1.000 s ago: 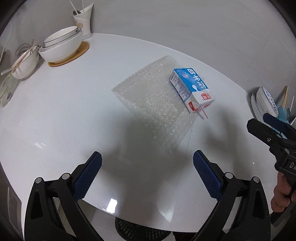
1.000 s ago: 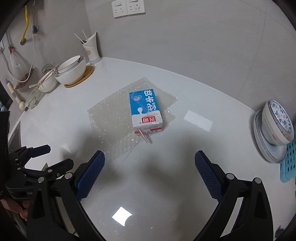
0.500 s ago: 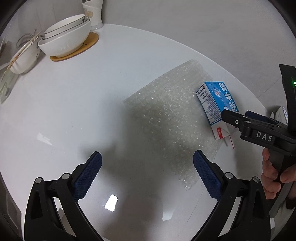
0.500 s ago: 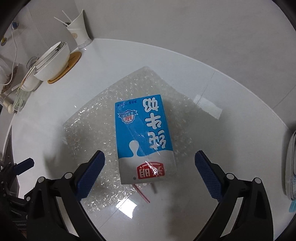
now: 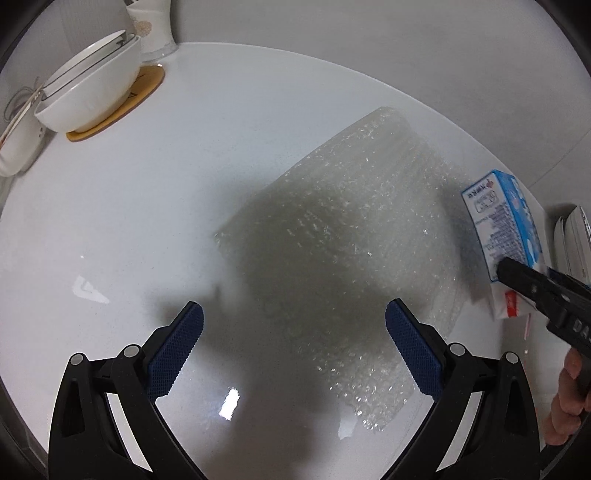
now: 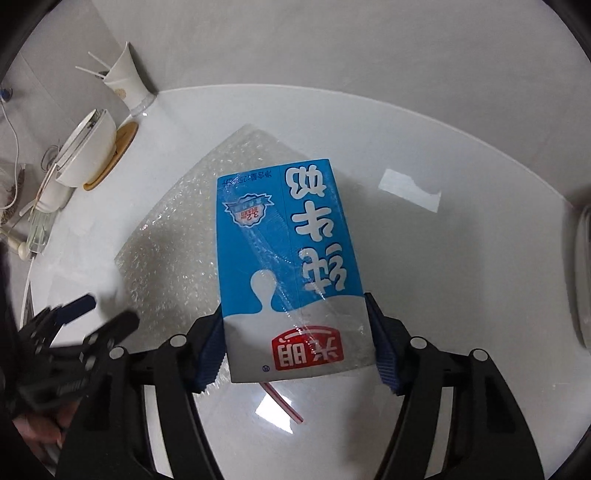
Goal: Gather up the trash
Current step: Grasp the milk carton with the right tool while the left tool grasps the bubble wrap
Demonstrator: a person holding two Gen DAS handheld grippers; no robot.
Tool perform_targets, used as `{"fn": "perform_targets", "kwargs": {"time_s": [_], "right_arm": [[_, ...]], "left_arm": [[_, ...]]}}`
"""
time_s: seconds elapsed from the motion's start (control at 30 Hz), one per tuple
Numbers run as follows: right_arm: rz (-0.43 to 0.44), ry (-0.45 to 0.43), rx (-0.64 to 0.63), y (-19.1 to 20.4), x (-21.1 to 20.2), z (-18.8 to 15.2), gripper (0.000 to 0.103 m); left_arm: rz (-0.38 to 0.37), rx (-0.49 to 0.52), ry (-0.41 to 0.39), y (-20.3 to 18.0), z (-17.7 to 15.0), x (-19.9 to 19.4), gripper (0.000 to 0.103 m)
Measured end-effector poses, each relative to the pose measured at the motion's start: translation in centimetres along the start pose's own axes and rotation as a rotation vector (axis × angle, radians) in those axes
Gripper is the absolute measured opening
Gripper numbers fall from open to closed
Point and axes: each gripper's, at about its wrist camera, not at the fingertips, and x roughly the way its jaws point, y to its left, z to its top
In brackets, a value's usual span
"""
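My right tongs point(image 6: 297, 339): clamped on blue-and-white milk carton point(image 6: 288, 258), over clear bubble-wrap sheet point(image 6: 177, 236) on white round table point(image 6: 443, 155) | my left tongs point(image 5: 293, 345): wide apart, holding nothing, above bubble wrap's near edge

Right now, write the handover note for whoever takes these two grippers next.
Right gripper: shut on the milk carton, pads against both its sides near the white end with the straw.
Left gripper: open, holding nothing, above the near edge of the bubble wrap.
Things: the carton lies at the right edge of the bubble wrap, which is flat on the white table. Bowls and a cup stand at the far left, apart from the trash.
Done: carton gripped.
Left: lift the carton away, pick up the bubble wrap. No bin is in view.
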Motion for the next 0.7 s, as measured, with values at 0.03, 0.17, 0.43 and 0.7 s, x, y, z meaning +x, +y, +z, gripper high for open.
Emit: {"fn": "perform_targets", "kwargs": {"time_s": [0.03, 0.17, 0.43, 0.7], "right_arm": [[0.002, -0.003, -0.001, -0.4, -0.6, -0.3, 0.064], [0.0, -0.018, -0.002, -1.8, -2.5, -1.4, 0.064], [0.001, -0.024, 0.005, -4.1, -5.3, -3.8, 0.062], [-0.006, -0.049, 0.015, -4.2, -5.5, -4.2, 0.061]], "left_arm": [[-0.008, 0.002, 0.01, -0.2, 0.2, 0.4, 0.097], [-0.01, 0.032, 0.028, -1.3, 1.2, 2.0, 0.097], [0.013, 0.1, 0.056, -3.3, 2.5, 3.9, 0.097], [0.082, 0.139, 0.106, -5.4, 1.9, 3.8, 0.067]]}}
